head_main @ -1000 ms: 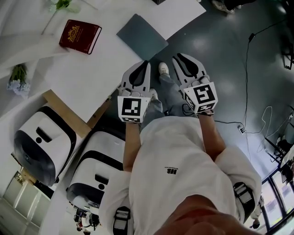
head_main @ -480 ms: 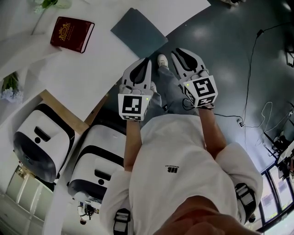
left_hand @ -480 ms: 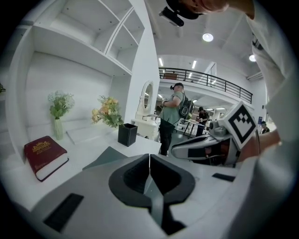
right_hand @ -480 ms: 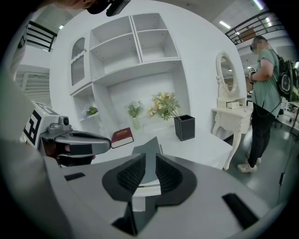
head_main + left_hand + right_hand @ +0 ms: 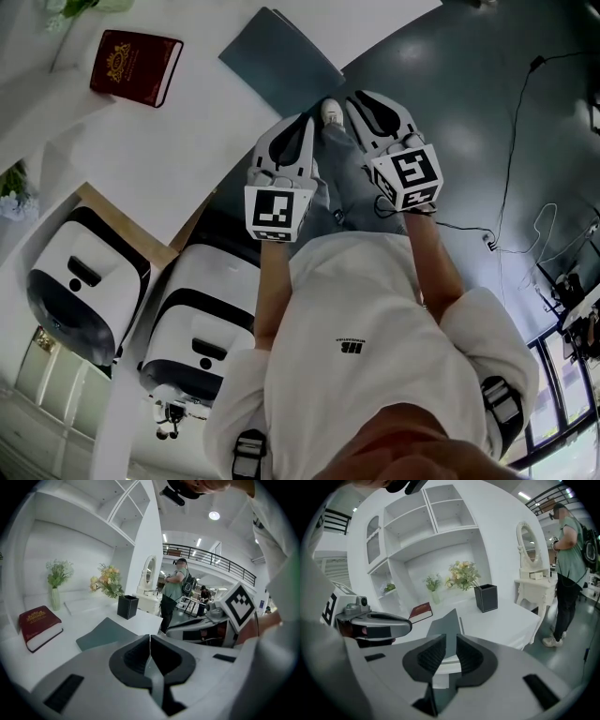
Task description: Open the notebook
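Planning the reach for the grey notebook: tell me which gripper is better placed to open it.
Right, probably. The right gripper has its jaws apart with the grey notebook seen ahead through the gap; the left gripper has its jaws together. Neither touches it.

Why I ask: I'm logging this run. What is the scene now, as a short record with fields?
table: white
notebook: grey, closed, flat near the table's edge
book: red, closed, left of the notebook in the head view
box: black, further back on the table
flowers: at the back
left gripper: jaws together, empty, clear of the notebook
right gripper: jaws apart, empty, clear of the notebook
task: not yet begun
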Demonstrator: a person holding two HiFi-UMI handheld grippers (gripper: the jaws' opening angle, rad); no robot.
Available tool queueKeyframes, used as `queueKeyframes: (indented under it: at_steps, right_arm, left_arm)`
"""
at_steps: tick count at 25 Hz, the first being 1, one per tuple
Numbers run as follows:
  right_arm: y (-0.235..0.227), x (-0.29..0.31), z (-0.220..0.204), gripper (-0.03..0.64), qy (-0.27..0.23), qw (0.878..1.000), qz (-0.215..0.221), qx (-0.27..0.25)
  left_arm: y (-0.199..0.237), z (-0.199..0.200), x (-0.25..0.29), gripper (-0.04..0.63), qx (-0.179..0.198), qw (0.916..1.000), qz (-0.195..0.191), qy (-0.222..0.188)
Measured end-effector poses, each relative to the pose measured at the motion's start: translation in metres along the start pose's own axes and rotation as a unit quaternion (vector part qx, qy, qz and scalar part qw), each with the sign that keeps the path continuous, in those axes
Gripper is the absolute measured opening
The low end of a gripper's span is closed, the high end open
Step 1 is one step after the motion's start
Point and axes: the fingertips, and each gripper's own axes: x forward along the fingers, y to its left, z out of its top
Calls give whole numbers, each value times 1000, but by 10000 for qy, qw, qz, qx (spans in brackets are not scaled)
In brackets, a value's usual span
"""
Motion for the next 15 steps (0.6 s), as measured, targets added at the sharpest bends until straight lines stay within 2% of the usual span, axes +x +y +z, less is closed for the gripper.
queueKeyframes:
  at_steps: [15]
  right_arm:
    - [8, 11, -10, 83, 231, 9994, 239, 115]
  left_arm:
    - [-4, -9, 3, 0, -76, 9998, -41, 200]
